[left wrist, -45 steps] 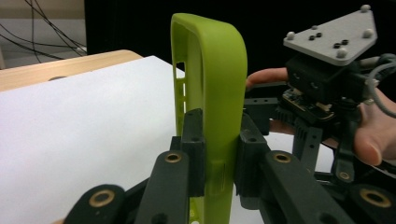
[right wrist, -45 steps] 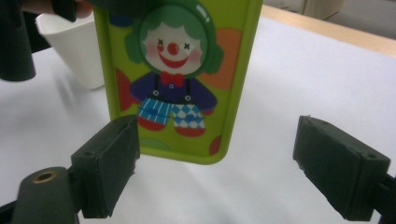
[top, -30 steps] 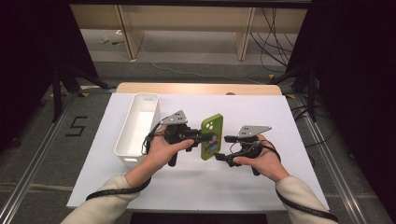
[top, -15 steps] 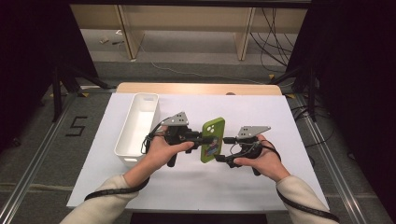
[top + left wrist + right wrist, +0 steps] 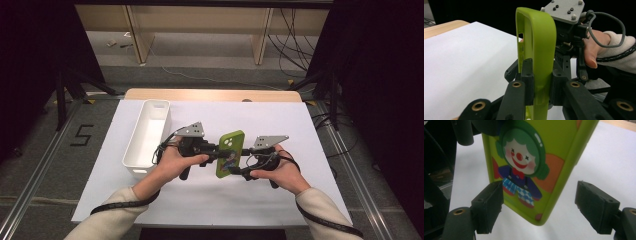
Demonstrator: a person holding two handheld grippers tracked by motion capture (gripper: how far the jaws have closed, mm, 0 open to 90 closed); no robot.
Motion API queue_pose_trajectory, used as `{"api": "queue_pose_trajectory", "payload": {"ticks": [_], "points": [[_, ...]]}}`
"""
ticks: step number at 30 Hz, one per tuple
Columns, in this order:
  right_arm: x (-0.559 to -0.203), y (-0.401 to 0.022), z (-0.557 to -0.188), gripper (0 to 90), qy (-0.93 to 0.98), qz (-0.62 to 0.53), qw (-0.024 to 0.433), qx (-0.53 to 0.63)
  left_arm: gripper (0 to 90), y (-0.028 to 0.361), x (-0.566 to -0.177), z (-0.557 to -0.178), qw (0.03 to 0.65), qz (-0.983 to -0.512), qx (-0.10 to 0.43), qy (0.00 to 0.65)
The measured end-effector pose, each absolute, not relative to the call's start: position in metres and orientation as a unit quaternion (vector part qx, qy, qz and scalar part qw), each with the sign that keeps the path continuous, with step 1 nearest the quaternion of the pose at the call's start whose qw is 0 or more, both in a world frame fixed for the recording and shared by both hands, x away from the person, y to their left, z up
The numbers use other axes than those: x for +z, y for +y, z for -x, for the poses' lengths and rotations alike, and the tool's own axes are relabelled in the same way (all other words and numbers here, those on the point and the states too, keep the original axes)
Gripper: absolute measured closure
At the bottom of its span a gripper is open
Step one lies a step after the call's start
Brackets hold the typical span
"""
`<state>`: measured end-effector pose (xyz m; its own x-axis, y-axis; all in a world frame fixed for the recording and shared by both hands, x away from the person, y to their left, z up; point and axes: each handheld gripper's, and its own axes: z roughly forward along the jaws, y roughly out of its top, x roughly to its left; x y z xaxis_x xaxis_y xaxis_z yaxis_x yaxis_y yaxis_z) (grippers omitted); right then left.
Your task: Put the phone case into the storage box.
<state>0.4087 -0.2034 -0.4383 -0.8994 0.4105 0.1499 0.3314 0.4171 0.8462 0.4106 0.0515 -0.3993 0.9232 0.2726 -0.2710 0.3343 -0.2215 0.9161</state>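
Left gripper [image 5: 216,150] was clamped tight on the green phone case [image 5: 230,153], pinching it edge-on across its thin wall, held up over the white sheet [image 5: 300,125] mid-table. Case long axis ran away from me, slightly tilted. Right gripper [image 5: 239,169] sat just beside it, facing the clown-print face; its jaws had just been closing, case corner between the pads [image 5: 487,206] but pads not touching it. Right was the one to take over, I judged. White bin [image 5: 134,160] to the left looked empty.
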Motion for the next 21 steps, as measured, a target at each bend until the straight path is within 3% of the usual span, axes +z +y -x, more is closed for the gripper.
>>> {"api": "queue_pose_trajectory", "payload": {"ticks": [21], "points": [[-0.4413,-0.2058,-0.4112,49.3,0.831,-0.206,-0.013,0.517,77.2,0.0512,-0.4014,-0.412,0.605,-0.775,-0.029,0.181]]}}
